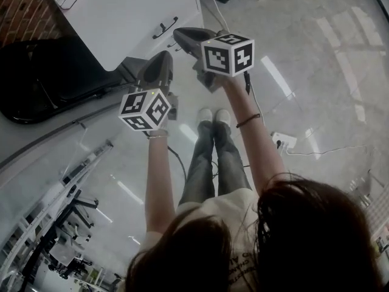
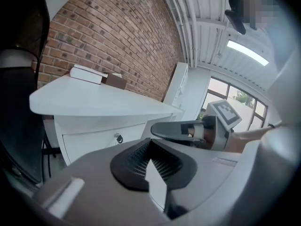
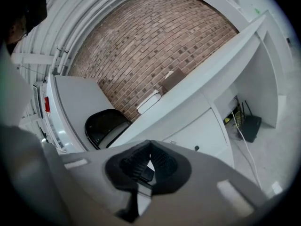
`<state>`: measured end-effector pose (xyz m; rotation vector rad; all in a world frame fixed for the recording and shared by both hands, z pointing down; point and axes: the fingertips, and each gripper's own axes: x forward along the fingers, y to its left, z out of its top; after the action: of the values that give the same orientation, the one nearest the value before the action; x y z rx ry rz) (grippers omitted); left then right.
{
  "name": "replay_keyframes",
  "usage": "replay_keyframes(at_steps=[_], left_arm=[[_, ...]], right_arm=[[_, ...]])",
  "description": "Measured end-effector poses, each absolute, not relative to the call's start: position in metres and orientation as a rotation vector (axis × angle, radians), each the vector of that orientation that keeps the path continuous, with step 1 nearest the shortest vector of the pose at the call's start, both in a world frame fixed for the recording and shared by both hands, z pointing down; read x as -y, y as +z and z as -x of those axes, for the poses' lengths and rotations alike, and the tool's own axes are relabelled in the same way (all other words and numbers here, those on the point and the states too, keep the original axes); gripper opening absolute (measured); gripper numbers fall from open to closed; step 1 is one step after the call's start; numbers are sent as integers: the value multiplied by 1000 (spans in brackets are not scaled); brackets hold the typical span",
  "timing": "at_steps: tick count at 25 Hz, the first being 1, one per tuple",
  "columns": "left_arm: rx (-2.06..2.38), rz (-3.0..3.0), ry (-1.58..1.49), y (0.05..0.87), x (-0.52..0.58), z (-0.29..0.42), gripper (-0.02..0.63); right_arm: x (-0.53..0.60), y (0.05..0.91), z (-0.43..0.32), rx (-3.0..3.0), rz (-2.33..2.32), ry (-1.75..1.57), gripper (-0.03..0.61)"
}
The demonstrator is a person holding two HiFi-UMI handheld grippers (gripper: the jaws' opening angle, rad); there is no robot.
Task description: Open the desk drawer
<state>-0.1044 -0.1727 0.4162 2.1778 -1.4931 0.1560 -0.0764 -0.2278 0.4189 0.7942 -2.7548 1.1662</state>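
White desk point(image 1: 91, 11) at far left, drawer point(image 1: 143, 38) shut flush, its black handle point(image 1: 164, 28) near the right gripper point(image 1: 180, 35); glossy floor point(image 1: 316, 66) open to the right. Right gripper and left gripper point(image 1: 163, 59) both have jaws pressed together on nothing, side by side, short of the drawer front. Black chair point(image 1: 55, 78) crowds the desk's left; power strip point(image 1: 284, 140) on the floor, right.

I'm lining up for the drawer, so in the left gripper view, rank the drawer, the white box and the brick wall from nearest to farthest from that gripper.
1. The drawer, low left, under the desk.
2. The white box, upper left, on the desk.
3. The brick wall, behind the desk, farthest.
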Motion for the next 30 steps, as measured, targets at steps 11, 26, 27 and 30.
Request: replay_keyframes(at_steps=[11, 26, 27, 30], left_arm=[[1500, -2162, 169, 462, 189, 117, -2], [1498, -2128, 191, 493, 197, 128, -2], [1499, -2126, 193, 495, 199, 129, -3], [1502, -2115, 194, 499, 204, 131, -3]], right_arm=[[240, 468, 89, 2703, -771, 1215, 3], [254, 513, 104, 2634, -828, 1391, 3], [255, 515, 104, 2631, -829, 1398, 3], [260, 521, 109, 2622, -816, 1431, 11]])
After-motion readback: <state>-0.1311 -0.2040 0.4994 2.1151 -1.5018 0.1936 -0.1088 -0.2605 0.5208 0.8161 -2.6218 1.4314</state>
